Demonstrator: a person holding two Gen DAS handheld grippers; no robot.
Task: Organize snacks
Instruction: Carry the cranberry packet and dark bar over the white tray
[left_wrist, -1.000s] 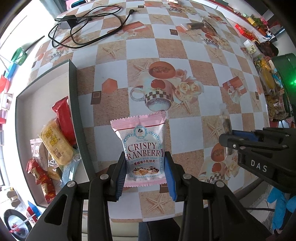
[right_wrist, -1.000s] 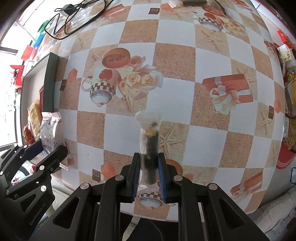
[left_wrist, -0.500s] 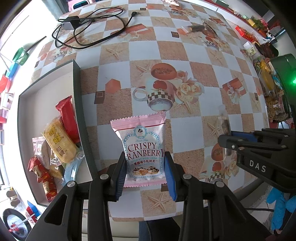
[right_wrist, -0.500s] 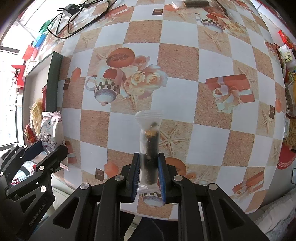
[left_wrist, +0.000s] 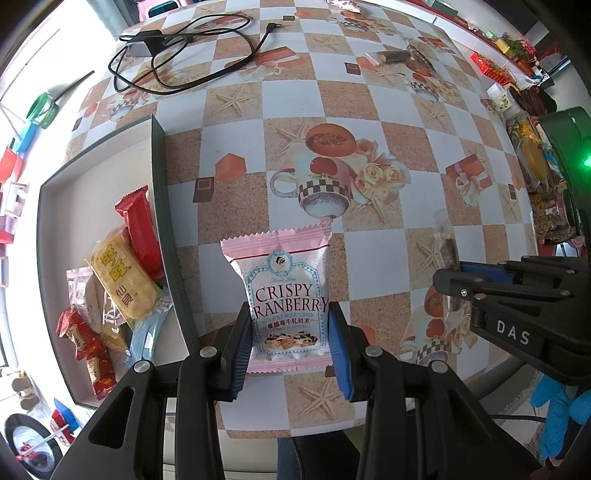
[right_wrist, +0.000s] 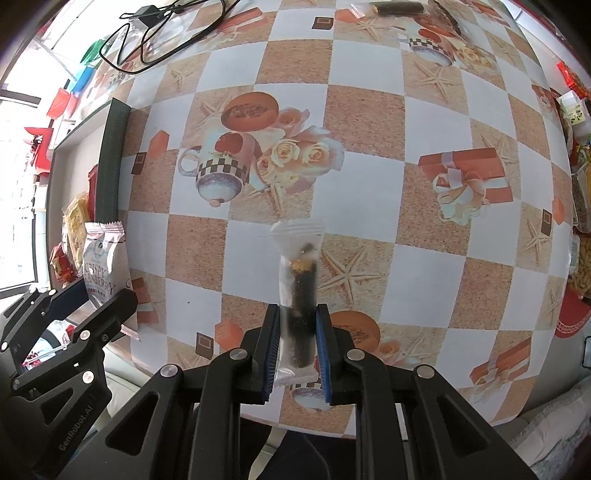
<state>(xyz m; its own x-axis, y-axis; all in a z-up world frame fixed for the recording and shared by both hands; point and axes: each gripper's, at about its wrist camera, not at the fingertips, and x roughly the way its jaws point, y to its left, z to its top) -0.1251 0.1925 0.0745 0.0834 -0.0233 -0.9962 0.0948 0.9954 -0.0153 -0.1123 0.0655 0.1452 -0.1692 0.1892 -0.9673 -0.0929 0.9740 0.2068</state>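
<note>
We hold two grippers above a table (left_wrist: 369, 236) covered with a checkered cloth printed with cups, roses and starfish.

Left gripper (left_wrist: 291, 347): clenched on the pink cranberry nougat packet (left_wrist: 284, 295). Its blue pads press the packet's lower side edges, and the packet stands upright between them, label toward the camera. In the right wrist view this same packet (right_wrist: 101, 266) appears at 9 o'clock, at the tip of the left gripper (right_wrist: 92, 299).

Right gripper (right_wrist: 295, 347): clenched on a clear sleeve with a dark snack roll (right_wrist: 300, 295). The sleeve stands upright between the pads, its crimped top end pointing to 12 o'clock. In the left wrist view the sleeve (left_wrist: 447, 251) and the right gripper (left_wrist: 458, 273) sit at 3 o'clock.

A dark-walled tray (left_wrist: 162, 206) with a white floor lies at 9 o'clock of the left wrist view, its near wall just left of the held packet. In the tray we see a red packet (left_wrist: 138, 229), a yellow rice cracker packet (left_wrist: 120, 280), a pale blue wrapper (left_wrist: 147, 332) and a red-and-yellow candy packet (left_wrist: 88, 347), lying close together and partly overlapping.

A black cable with adapter (left_wrist: 177, 51) lies at 11 o'clock on the table. A second dark roll in a clear sleeve (left_wrist: 391, 56) lies at 1 o'clock, well apart from both grippers.
</note>
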